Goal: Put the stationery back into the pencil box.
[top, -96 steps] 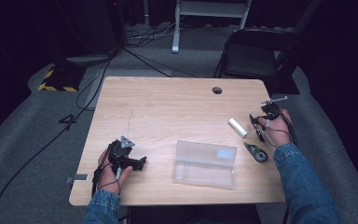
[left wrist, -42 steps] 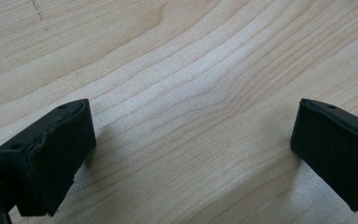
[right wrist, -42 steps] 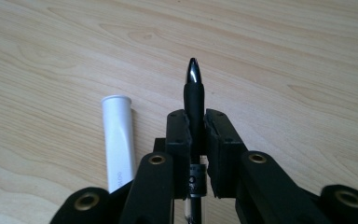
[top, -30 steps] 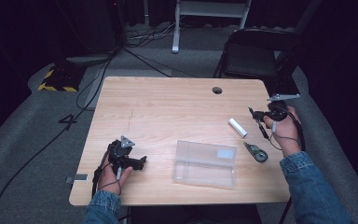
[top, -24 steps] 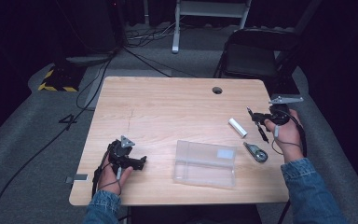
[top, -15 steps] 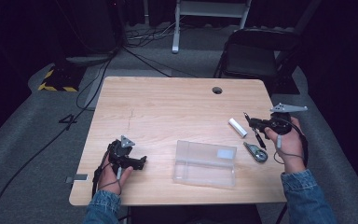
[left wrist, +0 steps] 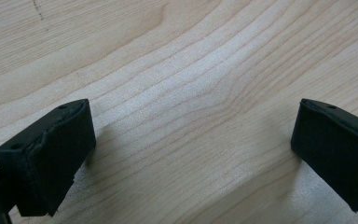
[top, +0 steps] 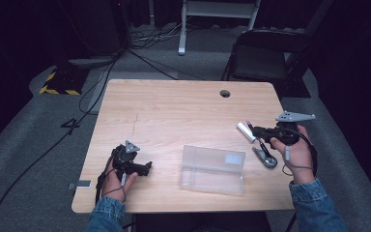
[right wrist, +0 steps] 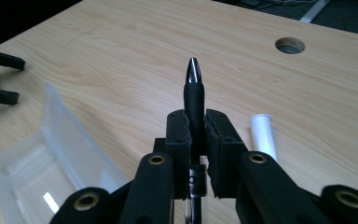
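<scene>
My right gripper is shut on a black pen, whose silver tip points up and away past the jaws. In the high view that gripper is held above the table's right side, close to a white tube that lies flat on the wood. A clear plastic box sits open at the front middle of the table. My left gripper rests at the front left. Its jaws stand wide open over bare wood, with nothing between them.
A small dark grey object lies between the box and my right hand. The table has a round cable hole at the back. A black chair stands behind the table's right corner. The white tube lies right of the jaws.
The right gripper, holding the pen, swung out to the right and then came back a little toward the front and the white tube. The left gripper stayed still.
</scene>
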